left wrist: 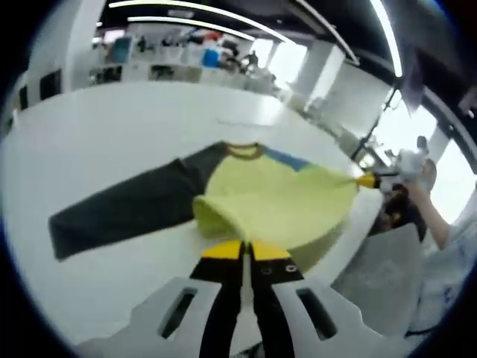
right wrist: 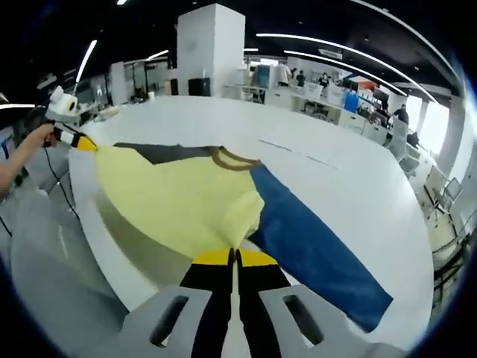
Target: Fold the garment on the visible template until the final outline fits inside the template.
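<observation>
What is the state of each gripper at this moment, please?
Left gripper: shut on the hem of the yellow shirt.
Right gripper: shut on the shirt's hem at its other corner.

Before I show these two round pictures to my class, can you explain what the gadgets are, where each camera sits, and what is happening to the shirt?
A person holds a hand-held gripper in each hand, with a fisheye camera riding on each and looking along its jaws. In the left gripper view, the left hand-held gripper is shut on the hem of the shirt, whose dark sleeve lies on the white table. In the right gripper view, the right hand-held gripper pinches the hem too, beside the blue sleeve. Each gripper also appears far off in the other's view. The yellow body is lifted off the table.
</observation>
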Tool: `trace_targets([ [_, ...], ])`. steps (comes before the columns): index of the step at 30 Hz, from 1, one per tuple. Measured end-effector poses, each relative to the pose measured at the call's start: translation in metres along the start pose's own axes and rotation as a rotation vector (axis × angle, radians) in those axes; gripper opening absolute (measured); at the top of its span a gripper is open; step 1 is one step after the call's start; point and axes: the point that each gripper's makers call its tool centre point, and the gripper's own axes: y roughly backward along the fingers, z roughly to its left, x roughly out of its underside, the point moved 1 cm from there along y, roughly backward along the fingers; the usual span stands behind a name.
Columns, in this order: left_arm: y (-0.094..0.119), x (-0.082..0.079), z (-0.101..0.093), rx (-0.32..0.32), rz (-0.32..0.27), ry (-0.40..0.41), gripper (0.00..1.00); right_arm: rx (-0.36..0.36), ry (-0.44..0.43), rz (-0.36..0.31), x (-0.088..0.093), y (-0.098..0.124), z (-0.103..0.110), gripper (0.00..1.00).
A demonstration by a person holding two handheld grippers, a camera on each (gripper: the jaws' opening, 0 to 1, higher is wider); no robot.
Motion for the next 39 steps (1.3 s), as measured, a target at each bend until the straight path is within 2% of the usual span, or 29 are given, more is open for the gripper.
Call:
trace_targets([
  [8,0.019,0.008,-0.02,0.02,-0.013,-0.023,0.0,0.0,0.025,0.004,0.009,0.029,0.018,0.02],
  [22,0.042,0.028,-0.037,0.021,0.005,-0.044,0.0,-0.026,0.034,0.037,0.025,0.061,0.047,0.02],
  [29,0.049,0.044,-0.039,0.033,0.05,-0.066,0.0,-0.041,0.04,0.071,0.037,0.068,0.057,0.02],
  [39,0.042,0.076,-0.021,0.005,0.132,-0.024,0.0,-0.067,0.029,0.16,0.066,0.061,0.062,0.02],
])
